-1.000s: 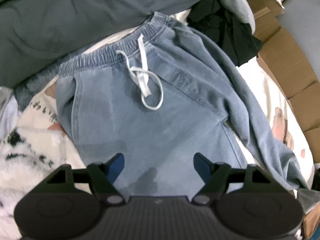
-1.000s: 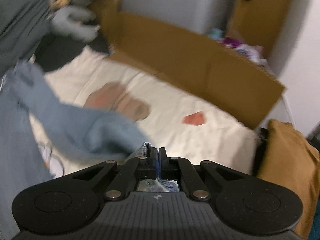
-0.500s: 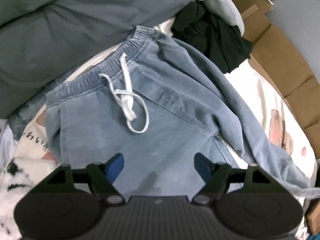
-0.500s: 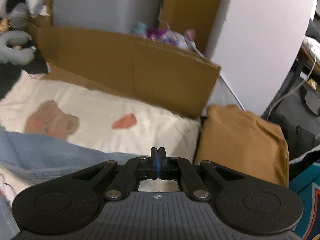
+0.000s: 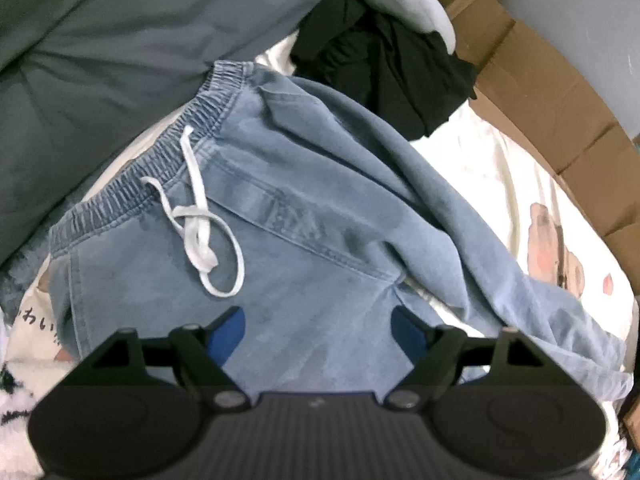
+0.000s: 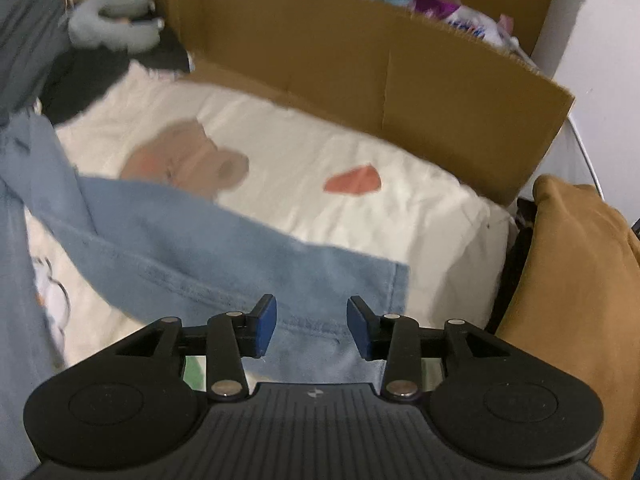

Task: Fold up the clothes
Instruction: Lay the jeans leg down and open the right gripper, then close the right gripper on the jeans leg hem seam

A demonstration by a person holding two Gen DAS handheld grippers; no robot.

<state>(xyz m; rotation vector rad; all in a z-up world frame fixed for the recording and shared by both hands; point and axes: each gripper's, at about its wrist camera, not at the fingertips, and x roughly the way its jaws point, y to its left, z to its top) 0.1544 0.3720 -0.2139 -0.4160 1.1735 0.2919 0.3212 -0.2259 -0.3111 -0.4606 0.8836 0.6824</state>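
Observation:
Light blue denim trousers (image 5: pixel 304 216) with an elastic waistband and a white drawstring (image 5: pixel 200 220) lie on a cream bedsheet (image 5: pixel 492 168). My left gripper (image 5: pixel 318 330) is open and empty, hovering above the seat of the trousers. One trouser leg (image 6: pixel 224 256) stretches rightwards across the sheet in the right wrist view, its hem lying flat. My right gripper (image 6: pixel 312 326) is open just above that hem, holding nothing.
A grey duvet (image 5: pixel 120 48) lies beyond the waistband. A black garment (image 5: pixel 392 64) sits at the back. Cardboard walls (image 6: pixel 380 68) border the bed on the right. A folded mustard garment (image 6: pixel 576 280) lies at the bed's far right edge.
My right gripper was shut on the trouser leg's hem and has opened, letting the leg lie on the sheet. My left gripper has shifted slightly over the trousers.

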